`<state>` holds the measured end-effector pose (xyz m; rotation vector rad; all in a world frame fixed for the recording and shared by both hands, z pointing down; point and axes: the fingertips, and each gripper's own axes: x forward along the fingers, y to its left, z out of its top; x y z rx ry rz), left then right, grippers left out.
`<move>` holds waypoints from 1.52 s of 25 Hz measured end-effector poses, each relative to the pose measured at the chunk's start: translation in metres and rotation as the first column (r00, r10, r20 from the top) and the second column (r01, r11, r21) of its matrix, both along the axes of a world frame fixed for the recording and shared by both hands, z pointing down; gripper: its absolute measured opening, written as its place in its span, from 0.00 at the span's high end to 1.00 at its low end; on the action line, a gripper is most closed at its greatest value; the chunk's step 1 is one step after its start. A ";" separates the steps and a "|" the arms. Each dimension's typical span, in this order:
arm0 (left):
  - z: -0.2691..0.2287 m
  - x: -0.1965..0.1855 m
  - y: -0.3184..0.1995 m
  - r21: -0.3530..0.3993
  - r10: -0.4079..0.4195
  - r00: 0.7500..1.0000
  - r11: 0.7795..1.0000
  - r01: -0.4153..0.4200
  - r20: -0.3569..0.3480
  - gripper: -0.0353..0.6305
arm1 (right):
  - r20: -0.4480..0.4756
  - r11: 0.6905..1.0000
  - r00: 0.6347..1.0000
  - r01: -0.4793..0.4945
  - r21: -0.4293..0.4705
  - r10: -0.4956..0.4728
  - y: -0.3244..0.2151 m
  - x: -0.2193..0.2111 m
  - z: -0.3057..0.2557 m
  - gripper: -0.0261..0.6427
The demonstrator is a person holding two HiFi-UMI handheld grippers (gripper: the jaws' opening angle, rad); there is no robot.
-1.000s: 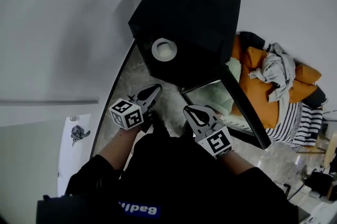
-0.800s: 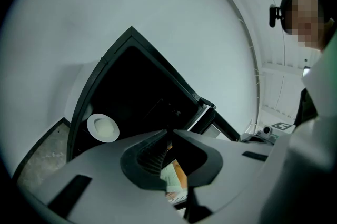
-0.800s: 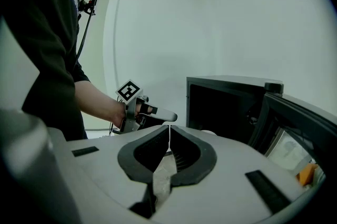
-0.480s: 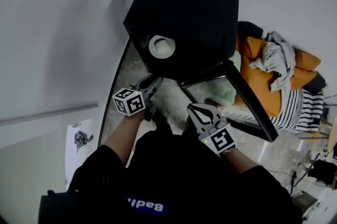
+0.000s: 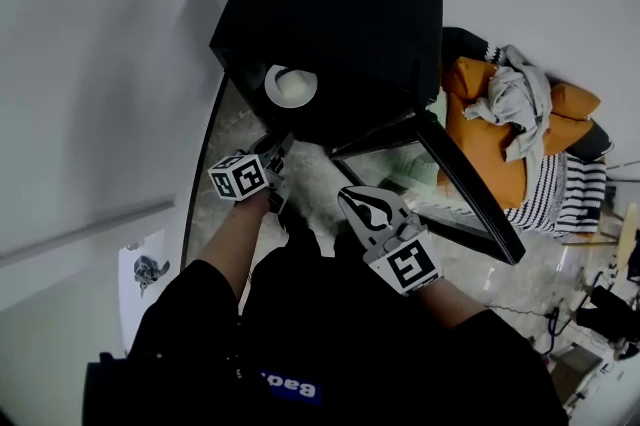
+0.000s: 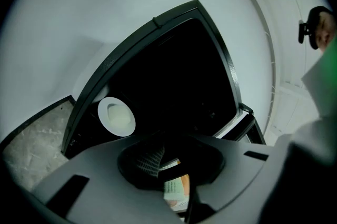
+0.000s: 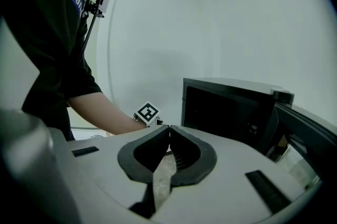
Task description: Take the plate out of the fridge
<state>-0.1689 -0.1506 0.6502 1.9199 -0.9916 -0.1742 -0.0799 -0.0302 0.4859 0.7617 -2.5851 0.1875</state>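
A white plate [image 5: 290, 86] lies low in the dark opening of the black fridge [image 5: 340, 14], towards its left side; the left gripper view shows the plate [image 6: 117, 116] just ahead and to the left. My left gripper [image 5: 281, 144] is held out a short way below the plate, apart from it. Its jaws are opening and nothing is between them [image 6: 171, 139]. My right gripper [image 5: 352, 199] hangs further back by the fridge door, shut and empty, its tips [image 7: 169, 127] touching.
The fridge door [image 5: 470, 204] stands swung open to the right. Behind it is an orange seat with a heap of clothes [image 5: 515, 104] and a striped cloth [image 5: 575, 204]. Marble floor [image 5: 225, 174] lies below, and a white wall rises at the left.
My left gripper has moved forward, closer to the fridge and the plate, and its jaws have parted. The right gripper has shifted slightly left and stays shut.
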 end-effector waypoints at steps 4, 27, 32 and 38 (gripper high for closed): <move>0.031 -0.007 -0.009 -0.080 -0.074 0.996 0.994 0.069 -0.055 0.83 | -0.004 0.999 0.999 0.035 0.009 -0.035 -0.002 -0.008 -0.001 0.94; 0.138 -0.024 -0.070 -0.291 -0.385 0.910 0.898 0.331 -0.155 0.80 | -0.079 0.981 0.988 0.117 -0.154 -0.131 0.015 0.012 0.045 0.94; 0.151 -0.023 -0.074 -0.331 -0.433 0.883 0.872 0.360 -0.179 0.80 | -0.103 0.978 0.985 0.116 -0.176 -0.135 0.017 0.016 0.055 0.94; 0.160 -0.024 -0.081 -0.361 -0.470 0.864 0.849 0.386 -0.180 0.80 | -0.112 0.976 0.986 0.102 -0.191 -0.125 0.016 0.024 0.061 0.94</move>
